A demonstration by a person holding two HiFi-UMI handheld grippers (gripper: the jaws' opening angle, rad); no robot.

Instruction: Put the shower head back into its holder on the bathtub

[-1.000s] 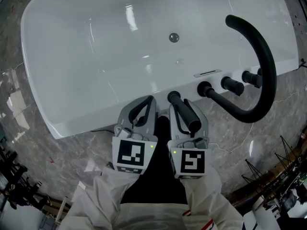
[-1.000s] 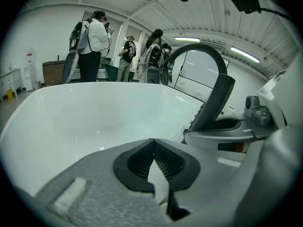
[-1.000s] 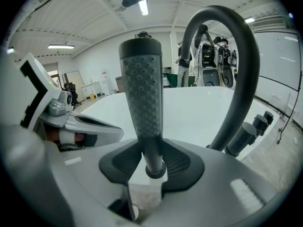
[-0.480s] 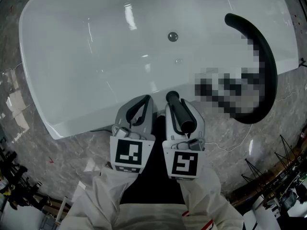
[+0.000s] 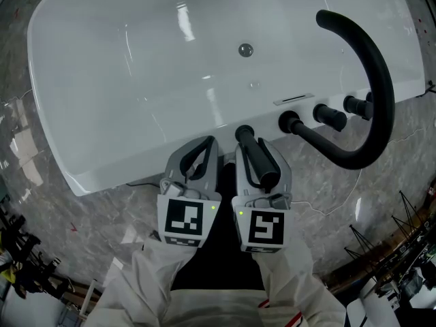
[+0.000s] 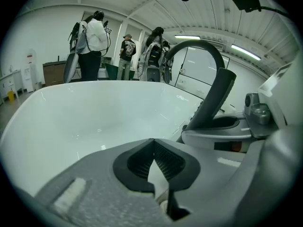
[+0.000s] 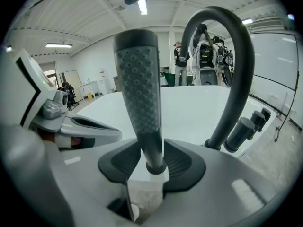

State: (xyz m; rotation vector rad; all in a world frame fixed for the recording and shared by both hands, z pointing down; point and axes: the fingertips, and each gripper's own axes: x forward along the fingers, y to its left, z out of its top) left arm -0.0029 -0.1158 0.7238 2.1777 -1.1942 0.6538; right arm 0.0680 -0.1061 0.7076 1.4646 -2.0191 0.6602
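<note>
Right gripper (image 7: 152, 156) has just been easing its jaws apart, but the pads look like they're touching the neck of the shower head (image 7: 138, 74). The wand stands between them, its long axis leaning back along the gripper. Its foot is down at the bathtub (image 5: 116, 172) rim, where I'd guess the holder is. Left gripper (image 6: 152, 151) sits just beside, clamped on nothing. The tub holds only its drain (image 5: 245, 50).

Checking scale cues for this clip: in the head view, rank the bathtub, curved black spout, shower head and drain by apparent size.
Largest to smallest:
1. bathtub
2. curved black spout
3. shower head, which is nearer the camera, so it may look bigger than it really is
4. drain
</note>
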